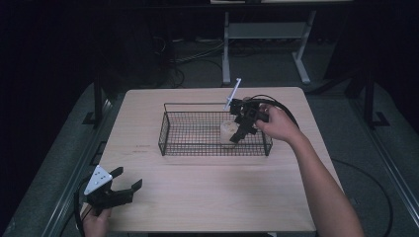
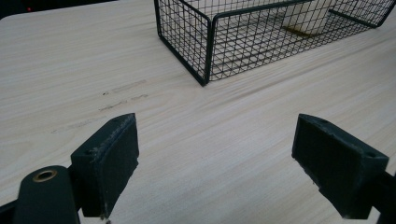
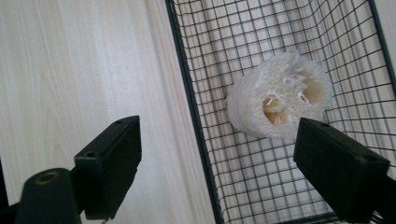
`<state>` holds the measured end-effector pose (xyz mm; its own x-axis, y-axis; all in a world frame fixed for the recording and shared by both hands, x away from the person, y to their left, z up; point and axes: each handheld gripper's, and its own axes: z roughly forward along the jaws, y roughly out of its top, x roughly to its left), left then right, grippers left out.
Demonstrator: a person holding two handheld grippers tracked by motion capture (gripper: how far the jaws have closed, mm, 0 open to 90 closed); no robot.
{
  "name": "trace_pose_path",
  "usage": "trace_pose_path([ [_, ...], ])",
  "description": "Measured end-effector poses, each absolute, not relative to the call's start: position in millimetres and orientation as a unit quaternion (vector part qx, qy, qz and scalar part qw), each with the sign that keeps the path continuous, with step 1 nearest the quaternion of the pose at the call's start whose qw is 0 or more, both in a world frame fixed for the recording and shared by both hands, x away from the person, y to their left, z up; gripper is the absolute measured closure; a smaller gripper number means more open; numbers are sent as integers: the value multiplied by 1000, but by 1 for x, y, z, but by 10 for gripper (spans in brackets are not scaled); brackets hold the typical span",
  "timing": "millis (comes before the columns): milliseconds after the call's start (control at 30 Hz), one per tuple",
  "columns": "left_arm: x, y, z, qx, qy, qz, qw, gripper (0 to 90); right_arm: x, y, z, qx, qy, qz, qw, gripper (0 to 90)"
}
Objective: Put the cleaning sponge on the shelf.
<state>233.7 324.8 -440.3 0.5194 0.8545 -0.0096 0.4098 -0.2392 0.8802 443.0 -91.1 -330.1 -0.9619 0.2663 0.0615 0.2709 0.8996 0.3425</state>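
Observation:
A black wire basket (image 1: 168, 133) stands on the middle of the wooden table. Inside it, toward its right end, lies a pale loofah slice (image 1: 228, 132) with holes in its cut face (image 3: 279, 95). My right gripper (image 1: 240, 132) hangs open over the basket's right end, just above the loofah, with nothing between its jaws; in the right gripper view (image 3: 217, 163) the jaws straddle the basket's wall (image 3: 191, 107). My left gripper (image 1: 124, 183) rests open near the table's front left corner, pointing at the basket (image 2: 205, 51), empty.
The wooden table (image 1: 207, 197) has bare room in front of and left of the basket. A desk frame and cables stand on the dark floor beyond the far edge. A cable loops from the right gripper behind the basket.

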Motion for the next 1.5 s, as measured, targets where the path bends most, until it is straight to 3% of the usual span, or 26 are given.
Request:
trace_pose_path([
  [1500, 234, 324, -441, 750, 421, 247, 446, 140, 393, -94, -352, -101, -980, -171, 17, 149],
])
